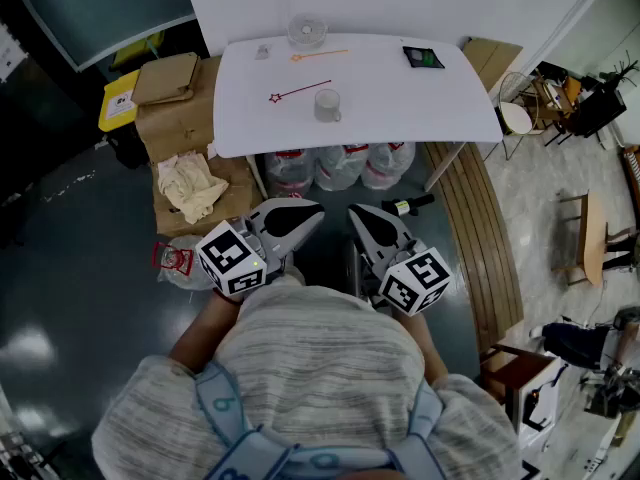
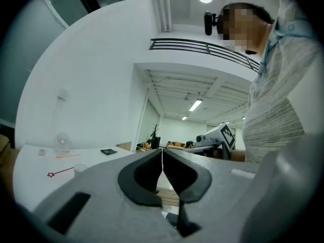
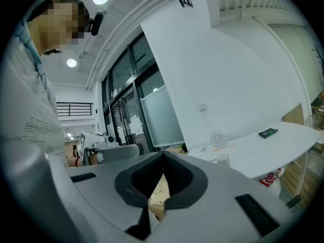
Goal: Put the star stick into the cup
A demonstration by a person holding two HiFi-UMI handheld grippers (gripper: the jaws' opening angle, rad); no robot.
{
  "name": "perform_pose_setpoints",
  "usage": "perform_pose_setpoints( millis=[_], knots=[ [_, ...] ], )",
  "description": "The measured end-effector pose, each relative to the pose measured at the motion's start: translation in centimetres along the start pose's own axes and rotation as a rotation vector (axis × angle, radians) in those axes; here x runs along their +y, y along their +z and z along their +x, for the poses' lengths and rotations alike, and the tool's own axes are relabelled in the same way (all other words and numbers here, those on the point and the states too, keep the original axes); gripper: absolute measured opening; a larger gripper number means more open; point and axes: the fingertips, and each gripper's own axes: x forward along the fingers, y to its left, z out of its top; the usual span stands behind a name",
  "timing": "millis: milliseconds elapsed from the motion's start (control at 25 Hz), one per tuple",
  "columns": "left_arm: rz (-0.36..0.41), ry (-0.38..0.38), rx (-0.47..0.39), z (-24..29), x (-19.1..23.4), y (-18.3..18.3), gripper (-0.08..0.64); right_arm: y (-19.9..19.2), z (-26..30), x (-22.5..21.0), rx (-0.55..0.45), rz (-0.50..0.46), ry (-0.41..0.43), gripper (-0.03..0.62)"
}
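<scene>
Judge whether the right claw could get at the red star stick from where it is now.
Probably not yet: the right claw, shut, hangs well short of the table. Nothing covers the red star stick, which lies beside the cup.

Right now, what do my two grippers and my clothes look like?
Both are light grey plastic, tapering to a point. The left gripper and right gripper each carry a white cube with black square markers at the back, and dark pads line the jaws. You wear a loose, grey-striped top with pale blue straps.
</scene>
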Motion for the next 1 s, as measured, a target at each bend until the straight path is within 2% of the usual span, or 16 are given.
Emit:
perform_pose_setpoints(
  millis=[680, 1000],
  knots=[
    [-0.011, -0.004, 0.017, 0.8, 0.2, -0.9, 0.015, 0.0, -0.1, -0.8, 0.007, 0.003, 0.012, 0.009],
    [-0.008, 0.024, 0.021, 0.8, 1.3, -0.8, 0.015, 1.0, 0.4, -1.0, -0.019, 0.007, 0.074, 0.011]
  ],
)
